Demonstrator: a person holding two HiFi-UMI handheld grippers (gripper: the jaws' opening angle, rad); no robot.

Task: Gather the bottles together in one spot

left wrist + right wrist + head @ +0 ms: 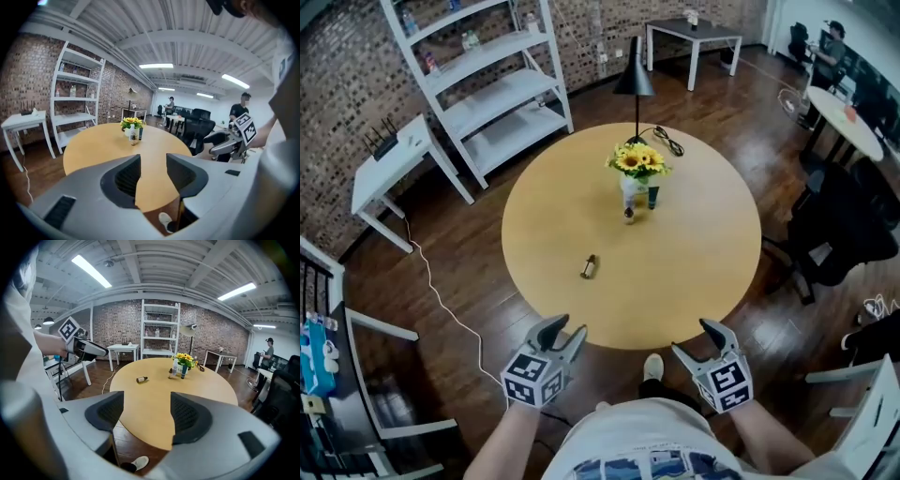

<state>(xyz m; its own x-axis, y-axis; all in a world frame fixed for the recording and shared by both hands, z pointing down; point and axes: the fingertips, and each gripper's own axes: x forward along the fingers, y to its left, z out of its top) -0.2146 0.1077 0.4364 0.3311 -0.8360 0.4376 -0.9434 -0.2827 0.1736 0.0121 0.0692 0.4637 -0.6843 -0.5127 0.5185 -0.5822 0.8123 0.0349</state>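
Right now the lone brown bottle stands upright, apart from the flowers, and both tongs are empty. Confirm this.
One thing is wrong: the bottle lies on its side, not upright, as the head view shows. The rest holds: it is apart from the flowers, and the left tongs and right tongs are empty.

Open tabletop (694,272) ahead, lying bottle (590,267) midway, flower vase (630,187), lamp (634,80) behind
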